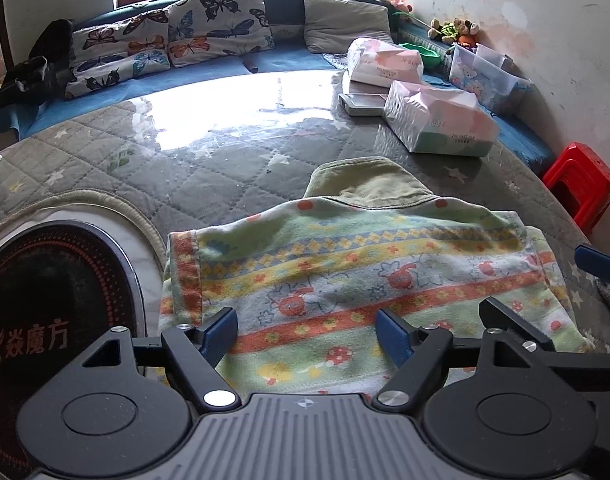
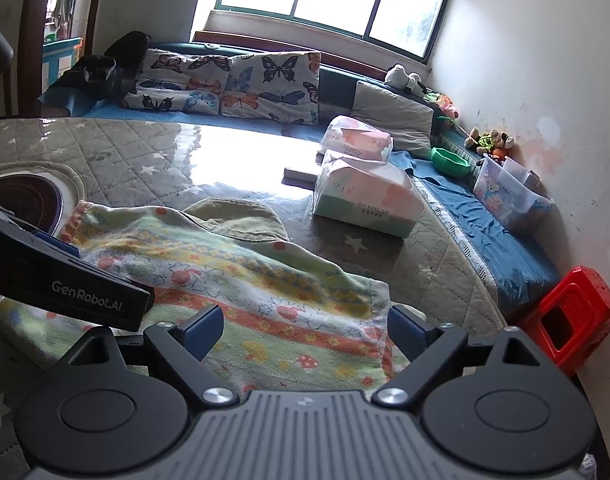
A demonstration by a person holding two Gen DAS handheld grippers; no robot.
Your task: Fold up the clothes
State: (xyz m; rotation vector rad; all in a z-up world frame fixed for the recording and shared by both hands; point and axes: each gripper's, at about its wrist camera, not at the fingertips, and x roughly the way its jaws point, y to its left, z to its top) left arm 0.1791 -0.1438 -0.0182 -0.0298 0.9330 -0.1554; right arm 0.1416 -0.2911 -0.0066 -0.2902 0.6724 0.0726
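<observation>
A striped, flower-patterned garment (image 1: 345,280) lies partly folded on the quilted table cover, with an olive-green garment (image 1: 369,184) under its far edge. My left gripper (image 1: 307,332) is open and hovers over the garment's near edge, jaws wide apart. My right gripper (image 2: 305,332) is also open over the same garment (image 2: 245,292), near its right hem. The right gripper's fingers (image 1: 505,316) show at the right in the left wrist view. The left gripper's body (image 2: 65,288) shows at the left in the right wrist view.
Two tissue packs (image 1: 441,120) (image 2: 365,196) and a flat box (image 1: 361,104) sit on the far right of the table. A round induction cooktop (image 1: 53,300) is at the left. A bench with butterfly cushions (image 1: 165,44), a clear bin (image 2: 509,192) and a red stool (image 2: 573,320) surround the table.
</observation>
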